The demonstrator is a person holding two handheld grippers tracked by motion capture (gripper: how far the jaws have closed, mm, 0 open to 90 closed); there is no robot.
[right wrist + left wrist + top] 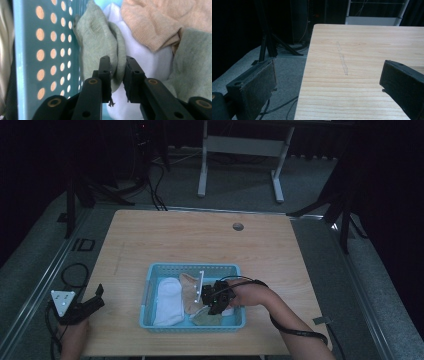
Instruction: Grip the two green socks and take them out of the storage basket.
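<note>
A light blue perforated basket [150, 285] sits near the table's front edge and holds a white sock [169, 301], a tan sock [190, 292] and a grey-green sock [205, 317]. My right gripper [212, 302] reaches into the basket's right half. In the right gripper view its jaws are shut on a fold of the grey-green sock [100, 40], next to the basket wall [27, 50], with the white sock [150, 62] and tan sock [155, 22] behind. My left gripper [95, 297] rests at the table's front left corner, open, with nothing between its pads [259, 85].
The wooden table [200, 245] has a small round grommet hole [238, 226] near its far edge. Its left edge [304, 75] drops to grey carpet with cables. A white desk frame [240, 150] stands on the floor beyond.
</note>
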